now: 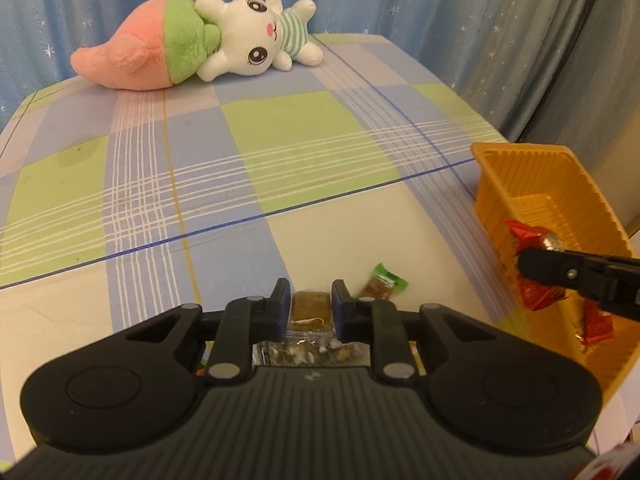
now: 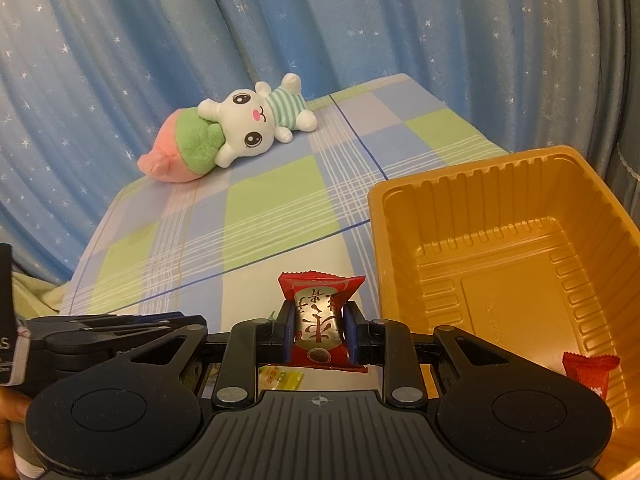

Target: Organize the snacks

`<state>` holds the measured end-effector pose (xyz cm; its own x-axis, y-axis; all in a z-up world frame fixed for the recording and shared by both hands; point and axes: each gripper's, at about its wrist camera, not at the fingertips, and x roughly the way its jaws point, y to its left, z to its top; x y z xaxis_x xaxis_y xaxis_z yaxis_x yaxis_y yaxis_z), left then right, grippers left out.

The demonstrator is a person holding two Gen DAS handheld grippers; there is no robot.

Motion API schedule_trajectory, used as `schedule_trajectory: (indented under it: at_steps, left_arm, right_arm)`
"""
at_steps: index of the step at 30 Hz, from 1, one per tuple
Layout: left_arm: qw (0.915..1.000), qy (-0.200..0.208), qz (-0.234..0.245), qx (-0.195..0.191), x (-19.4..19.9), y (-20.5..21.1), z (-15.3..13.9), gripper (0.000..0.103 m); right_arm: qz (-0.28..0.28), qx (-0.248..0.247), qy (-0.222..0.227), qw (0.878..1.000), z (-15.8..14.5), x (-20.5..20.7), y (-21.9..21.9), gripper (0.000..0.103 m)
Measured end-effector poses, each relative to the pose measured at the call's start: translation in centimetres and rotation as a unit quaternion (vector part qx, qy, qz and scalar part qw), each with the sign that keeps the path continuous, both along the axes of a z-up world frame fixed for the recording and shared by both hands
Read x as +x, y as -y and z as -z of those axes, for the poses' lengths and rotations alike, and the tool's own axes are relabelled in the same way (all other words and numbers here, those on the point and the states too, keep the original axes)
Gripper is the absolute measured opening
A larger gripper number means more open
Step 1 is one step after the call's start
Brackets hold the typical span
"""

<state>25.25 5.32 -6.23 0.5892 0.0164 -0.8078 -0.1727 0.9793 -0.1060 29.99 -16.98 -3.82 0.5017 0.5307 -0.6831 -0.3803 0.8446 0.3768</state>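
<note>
Setting: a home, by my reading a bedroom or a child's room.
- Blue curtain (image 2: 120, 80) printed with small white stars, hung across the back, 9 to 3 o'clock.
- Plush rabbit (image 1: 256, 40) hugging a pink-and-green plush carrot (image 1: 136, 56), lying at 11 o'clock.
- Bench (image 1: 280, 152) under a soft plaid cloth in green, blue and cream.

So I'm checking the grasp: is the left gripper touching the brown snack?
Touching. The left wrist view shows the left gripper pads pressed against both sides of the brown snack.
</note>
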Motion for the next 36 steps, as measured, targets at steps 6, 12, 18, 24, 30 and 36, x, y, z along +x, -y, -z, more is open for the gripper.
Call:
schedule_trajectory:
  at_steps: [6,12,18,24,30,36]
  left_arm:
    - [0.9998,0.013,0.007,-0.011,-1.8,1.0,-1.8,0.02]
    - [0.9993,0.022,0.016,-0.026,-3.2,2.8,-3.3,0.02]
    - [0.9982,0.034,0.038,-0.033,-4.0,5.9,-4.6,0.02]
    - [0.9961,0.039,0.069,-0.038,-3.8,10.0,-5.1,0.02]
    - [0.9934,0.043,0.098,-0.041,-2.5,14.2,-5.1,0.02]
    - [0.9923,0.039,0.111,-0.038,-0.5,17.9,-4.4,0.02]
  right_arm:
    - [-0.004,0.007,0.001,1.0,-0.5,-1.3,0.6,0.026]
    - [-0.006,0.012,0.003,1.0,-1.1,-2.9,1.9,0.026]
    - [0.001,0.015,0.004,1.0,-1.6,-4.1,4.2,0.026]
    - [0.021,0.011,0.003,1.0,-1.7,-4.5,7.6,0.026]
    - [0.043,0.004,0.0,0.999,-1.5,-3.9,11.4,0.026]
    - [0.051,-0.004,-0.001,0.999,-0.9,-2.7,14.4,0.026]
